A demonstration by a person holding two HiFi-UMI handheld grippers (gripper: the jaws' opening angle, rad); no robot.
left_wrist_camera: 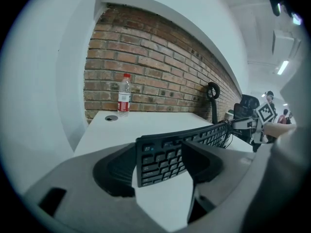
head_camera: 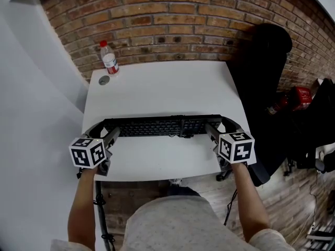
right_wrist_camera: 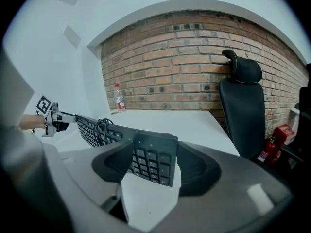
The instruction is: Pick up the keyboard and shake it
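Observation:
A long black keyboard (head_camera: pixel 162 125) spans the near part of the white table (head_camera: pixel 162 85), gripped at both ends. My left gripper (head_camera: pixel 109 135) is shut on its left end (left_wrist_camera: pixel 158 161), the dark pads (left_wrist_camera: pixel 201 161) pressing on both sides of the keys. On the number-pad end (right_wrist_camera: pixel 151 160) my right gripper (right_wrist_camera: pixel 155 166) is shut in the same way. Both gripper views show white table surface under the keyboard's edge, so it looks raised and tilted. Its black cable (right_wrist_camera: pixel 100 128) lies bunched on the keys near the right side.
A water bottle (head_camera: pixel 109 58) with a red cap stands at the table's far left corner, next to a round cable hole (head_camera: pixel 103 80). A black office chair (head_camera: pixel 261 77) and a red fire extinguisher (head_camera: pixel 299 96) stand to the right. The brick wall (head_camera: pixel 172 14) backs the table.

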